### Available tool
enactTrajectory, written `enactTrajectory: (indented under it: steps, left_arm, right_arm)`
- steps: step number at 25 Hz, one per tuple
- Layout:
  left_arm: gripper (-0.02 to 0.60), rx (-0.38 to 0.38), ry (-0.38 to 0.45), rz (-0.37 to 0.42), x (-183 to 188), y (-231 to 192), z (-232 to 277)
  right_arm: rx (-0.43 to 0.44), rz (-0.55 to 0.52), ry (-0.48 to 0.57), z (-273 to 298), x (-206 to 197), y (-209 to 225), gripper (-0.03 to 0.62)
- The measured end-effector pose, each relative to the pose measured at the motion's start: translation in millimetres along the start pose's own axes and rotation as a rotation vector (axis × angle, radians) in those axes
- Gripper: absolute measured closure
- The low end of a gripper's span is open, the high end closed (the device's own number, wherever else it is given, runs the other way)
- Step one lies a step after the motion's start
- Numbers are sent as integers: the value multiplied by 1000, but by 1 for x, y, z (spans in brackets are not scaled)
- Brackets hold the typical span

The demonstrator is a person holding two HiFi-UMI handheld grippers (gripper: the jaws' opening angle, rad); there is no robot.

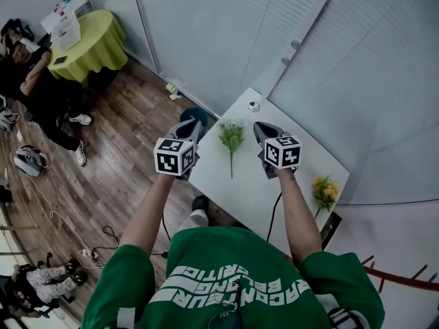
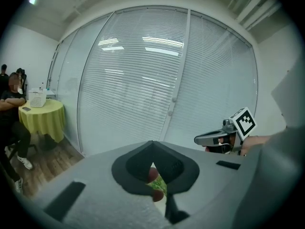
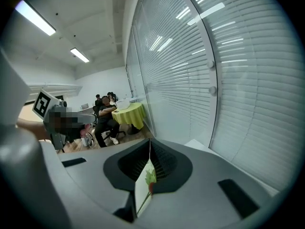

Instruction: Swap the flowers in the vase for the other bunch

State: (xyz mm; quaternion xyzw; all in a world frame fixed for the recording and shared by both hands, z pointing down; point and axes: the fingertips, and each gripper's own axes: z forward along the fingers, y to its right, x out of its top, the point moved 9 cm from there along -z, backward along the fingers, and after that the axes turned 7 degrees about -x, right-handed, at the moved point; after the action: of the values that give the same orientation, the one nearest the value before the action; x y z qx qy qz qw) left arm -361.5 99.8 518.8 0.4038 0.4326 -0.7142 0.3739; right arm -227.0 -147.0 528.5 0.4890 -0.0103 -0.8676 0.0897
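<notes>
The person is reaching forward with the left gripper (image 1: 188,125) and right gripper (image 1: 263,129) side by side, holding both sets of jaws closed.

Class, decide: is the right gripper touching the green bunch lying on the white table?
Apart. The head view shows a strip of bare white table between the right gripper and the green bunch.

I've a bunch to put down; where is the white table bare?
The table is bare between the green bunch and the yellow flowers, and along the near edge below the green stems. The far corner holds a small round object.
</notes>
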Motion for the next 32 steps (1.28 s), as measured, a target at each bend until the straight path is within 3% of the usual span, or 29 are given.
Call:
enactTrajectory:
  steps: [7,11,15,23,32]
  left_arm:
    - [581,-39,-46,-14,-19,-15,14]
    - [581,-51,-57,-37,-24,-26,22]
    - [581,-72,-81,-35,-25,-37,29]
    - [581,-91,-141,-48,-34,-65,44]
    - [581,-62,-184,-69,-46,-94,44]
  right_arm:
    - [25,93,-108,35,-27,6,562]
    - [-8,117,-206,58,-48,11,437]
    - [-86,152,-297,86,-69,18,381]
    - [-114,250,-489,148,-110,27,368]
    - [-93,273,-674,212,-150,25,368]
